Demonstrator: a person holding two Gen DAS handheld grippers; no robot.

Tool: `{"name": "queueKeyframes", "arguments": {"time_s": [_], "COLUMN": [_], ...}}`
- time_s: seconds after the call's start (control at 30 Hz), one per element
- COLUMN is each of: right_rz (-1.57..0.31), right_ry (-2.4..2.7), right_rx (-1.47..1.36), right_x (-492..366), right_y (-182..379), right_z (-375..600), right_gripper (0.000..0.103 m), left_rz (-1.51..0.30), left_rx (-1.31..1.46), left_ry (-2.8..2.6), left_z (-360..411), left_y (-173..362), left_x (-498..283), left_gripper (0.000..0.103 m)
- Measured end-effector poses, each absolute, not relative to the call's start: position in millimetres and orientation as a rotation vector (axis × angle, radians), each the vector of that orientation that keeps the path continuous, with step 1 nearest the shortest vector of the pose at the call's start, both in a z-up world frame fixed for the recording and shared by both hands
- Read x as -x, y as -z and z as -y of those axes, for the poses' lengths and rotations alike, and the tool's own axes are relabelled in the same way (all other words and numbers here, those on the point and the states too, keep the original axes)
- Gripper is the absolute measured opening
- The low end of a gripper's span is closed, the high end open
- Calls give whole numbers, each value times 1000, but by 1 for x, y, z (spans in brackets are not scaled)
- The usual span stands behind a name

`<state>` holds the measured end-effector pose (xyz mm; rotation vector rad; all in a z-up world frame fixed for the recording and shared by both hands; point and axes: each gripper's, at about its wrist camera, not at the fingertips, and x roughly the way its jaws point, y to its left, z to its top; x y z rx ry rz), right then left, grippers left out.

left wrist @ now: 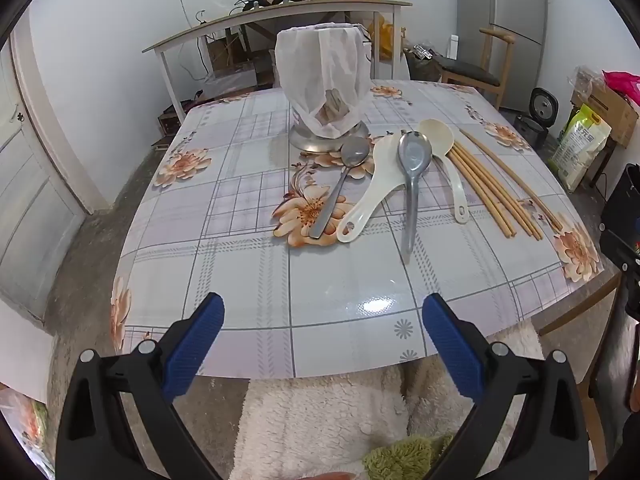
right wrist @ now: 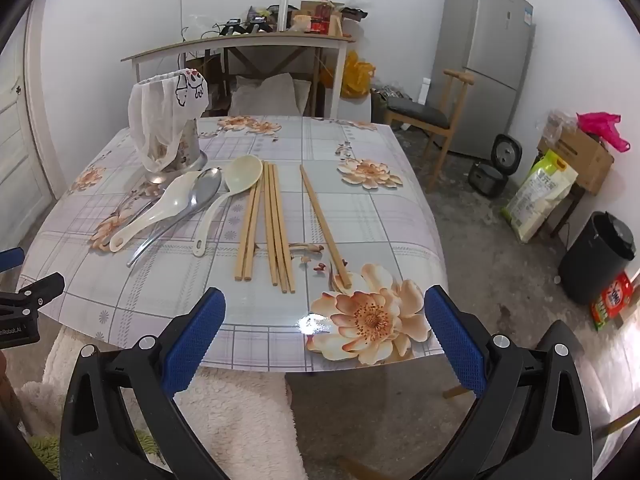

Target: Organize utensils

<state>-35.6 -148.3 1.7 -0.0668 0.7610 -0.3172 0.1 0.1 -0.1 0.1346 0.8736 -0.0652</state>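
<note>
On the flowered table (right wrist: 360,216), from left to right: a metal holder (left wrist: 326,138) draped with a white bag (left wrist: 324,80), a steel spoon (left wrist: 340,184), a white rice paddle (left wrist: 372,192), a larger steel spoon (left wrist: 412,176), a cream ladle (left wrist: 440,144), then tan chopsticks (right wrist: 272,224) lying side by side. The left gripper (left wrist: 323,344) and the right gripper (right wrist: 325,340) both hang wide apart, empty, above the near edge.

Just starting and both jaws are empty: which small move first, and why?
Probably bring the right gripper forward over the lone wooden chopstick. It lies apart from the bundle of wooden chopsticks, nearest that gripper, whose jaws stand open and empty.
</note>
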Motion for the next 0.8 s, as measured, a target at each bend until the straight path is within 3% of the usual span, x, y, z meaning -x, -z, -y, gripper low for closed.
{"name": "queueKeyframes", "arguments": {"time_s": [0.8], "right_rz": [-762], "right_ry": [315], "right_rx": [64], "right_x": [36], "right_y": [-2], "right_z": [149], "right_gripper": [95], "left_rz": [-877], "left_rx": [-130], "left_ry": [65], "left_z": [0], "left_y": [0], "left_x": [0], "left_gripper": [97]}}
